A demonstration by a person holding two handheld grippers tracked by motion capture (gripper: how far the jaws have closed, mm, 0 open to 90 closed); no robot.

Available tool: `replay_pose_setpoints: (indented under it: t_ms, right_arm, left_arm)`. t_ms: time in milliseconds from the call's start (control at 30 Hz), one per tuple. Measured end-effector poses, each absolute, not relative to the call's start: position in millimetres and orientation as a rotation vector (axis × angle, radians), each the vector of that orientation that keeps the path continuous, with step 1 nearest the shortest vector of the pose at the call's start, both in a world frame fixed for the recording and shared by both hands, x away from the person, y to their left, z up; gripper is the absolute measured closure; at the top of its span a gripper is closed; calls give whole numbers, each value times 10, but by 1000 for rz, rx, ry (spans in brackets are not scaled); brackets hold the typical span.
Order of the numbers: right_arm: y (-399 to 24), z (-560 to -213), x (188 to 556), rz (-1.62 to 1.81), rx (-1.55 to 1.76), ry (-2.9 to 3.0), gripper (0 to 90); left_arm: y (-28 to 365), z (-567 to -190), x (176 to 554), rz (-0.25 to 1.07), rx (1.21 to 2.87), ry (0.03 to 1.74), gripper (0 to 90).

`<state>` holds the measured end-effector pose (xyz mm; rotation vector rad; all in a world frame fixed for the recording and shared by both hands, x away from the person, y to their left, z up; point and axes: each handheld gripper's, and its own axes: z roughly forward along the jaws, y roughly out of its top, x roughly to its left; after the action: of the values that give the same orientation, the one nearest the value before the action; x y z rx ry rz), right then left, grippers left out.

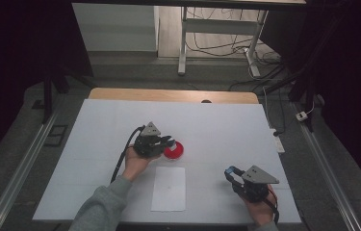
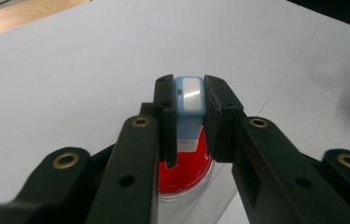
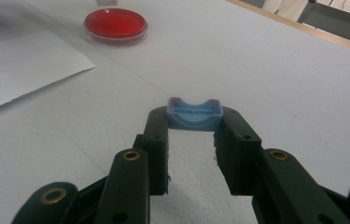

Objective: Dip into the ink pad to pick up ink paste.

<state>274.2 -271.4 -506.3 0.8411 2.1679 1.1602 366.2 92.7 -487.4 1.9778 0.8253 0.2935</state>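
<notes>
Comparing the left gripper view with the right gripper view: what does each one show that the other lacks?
Left gripper view: the left gripper shut on a light blue stamp body, held just above the red pad.

Right gripper view: the right gripper shut on a blue cap, with the sheet of paper lying to its left.

Both: the round red ink pad and the white table.

left gripper (image 1: 167,142): jaws clamped | right gripper (image 1: 229,172): jaws clamped
</notes>
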Motion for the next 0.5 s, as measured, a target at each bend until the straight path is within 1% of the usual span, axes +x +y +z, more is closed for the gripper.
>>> replay_pose_setpoints:
  t_ms: [500]
  right_arm:
    - [-2720, -5062, 2741, 1161, 844, 2167, 658]
  left_arm:
    - [982, -4773, 3574, 249, 1982, 776, 760]
